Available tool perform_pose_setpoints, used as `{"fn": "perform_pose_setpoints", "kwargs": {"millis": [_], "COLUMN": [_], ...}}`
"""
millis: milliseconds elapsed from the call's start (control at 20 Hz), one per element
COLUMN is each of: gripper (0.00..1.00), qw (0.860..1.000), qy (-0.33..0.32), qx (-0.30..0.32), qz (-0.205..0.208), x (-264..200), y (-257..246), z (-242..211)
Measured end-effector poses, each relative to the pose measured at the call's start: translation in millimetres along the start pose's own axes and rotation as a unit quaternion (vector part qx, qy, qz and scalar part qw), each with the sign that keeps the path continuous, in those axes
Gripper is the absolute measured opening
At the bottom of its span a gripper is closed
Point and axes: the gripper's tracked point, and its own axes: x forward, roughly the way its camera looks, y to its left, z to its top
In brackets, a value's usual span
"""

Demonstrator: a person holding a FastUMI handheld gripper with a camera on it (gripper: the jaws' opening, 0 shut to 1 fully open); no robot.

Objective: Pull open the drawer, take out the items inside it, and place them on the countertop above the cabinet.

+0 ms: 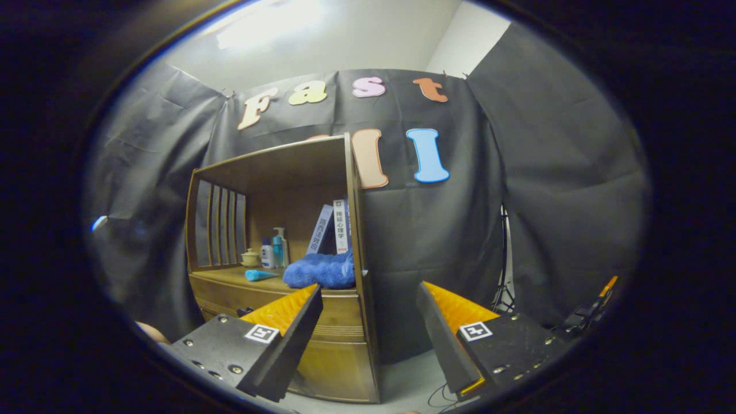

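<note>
The gripper [368,307] is hanging wide open, gripping nothing. Just beyond its left finger, the cabinet's drawer [339,313] is sitting closed, its front running crosswise under the countertop [241,277], where a blue towel [322,271] is lying.

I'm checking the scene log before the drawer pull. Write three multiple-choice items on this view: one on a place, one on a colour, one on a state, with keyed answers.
1. Where does the crumpled blue towel lie?
A. on the wooden cabinet's countertop
B. on the floor
C. between the gripper's fingers

2. What colour is the small tube lying beside the towel?
A. red
B. teal
C. white

3. How does the gripper stand?
A. shut on the towel
B. shut on a book
C. open, holding nothing

Answers: 1 A, the towel rests on the countertop under the shelf roof. 2 B, the tube is teal. 3 C, the fingers are spread apart with only the cabinet's side beyond them.
</note>
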Motion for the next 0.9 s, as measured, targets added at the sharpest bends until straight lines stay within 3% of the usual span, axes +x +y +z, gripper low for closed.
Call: {"fn": "perform_pose_setpoints", "kwargs": {"millis": [900], "gripper": [0.98], "qw": [0.999], "qy": [0.032], "qx": [0.014], "qz": [0.027], "x": [-5.1], "y": [22.2], "z": [-23.0]}}
